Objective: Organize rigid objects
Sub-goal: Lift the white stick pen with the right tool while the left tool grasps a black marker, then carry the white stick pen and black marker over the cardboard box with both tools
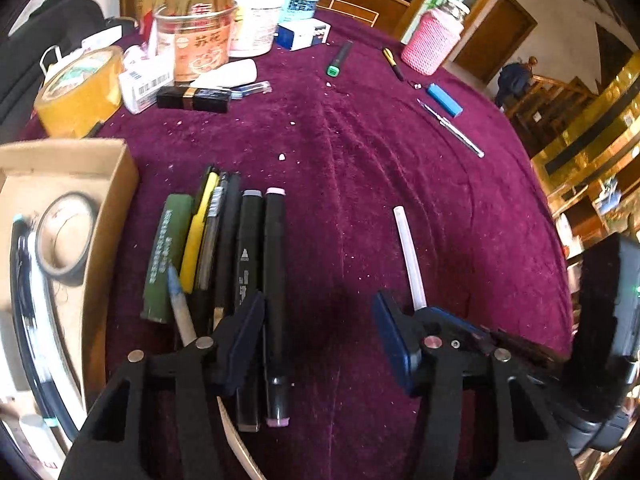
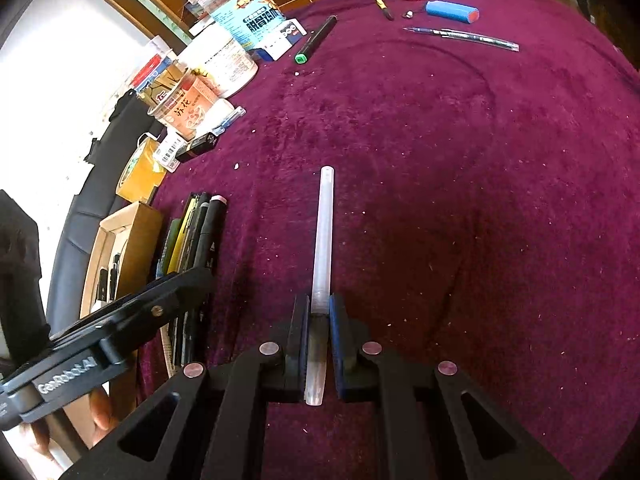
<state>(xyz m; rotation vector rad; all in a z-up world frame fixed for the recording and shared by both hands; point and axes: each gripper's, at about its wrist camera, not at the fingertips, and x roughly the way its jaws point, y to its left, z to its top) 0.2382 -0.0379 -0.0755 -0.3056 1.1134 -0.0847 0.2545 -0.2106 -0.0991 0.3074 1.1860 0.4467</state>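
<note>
R gripper [image 2: 319,344]: jaws clamped on translucent white pen [image 2: 323,240], pen pointing fwd over maroon cloth [image 2: 460,200].
L gripper [image 1: 320,344]: jaws apart, nothing btwn pads; black marker w/ pink cap [image 1: 275,280] just beside its left finger [image 1: 244,340].
Pen row [image 1: 208,248]: markers, yellow pen, green stick, side by side next to cardboard box [image 1: 116,200].
Far side: green-tipped marker [image 1: 339,58], blue cylinder [image 1: 444,99], silver pen [image 1: 452,128], lying apart.
</note>
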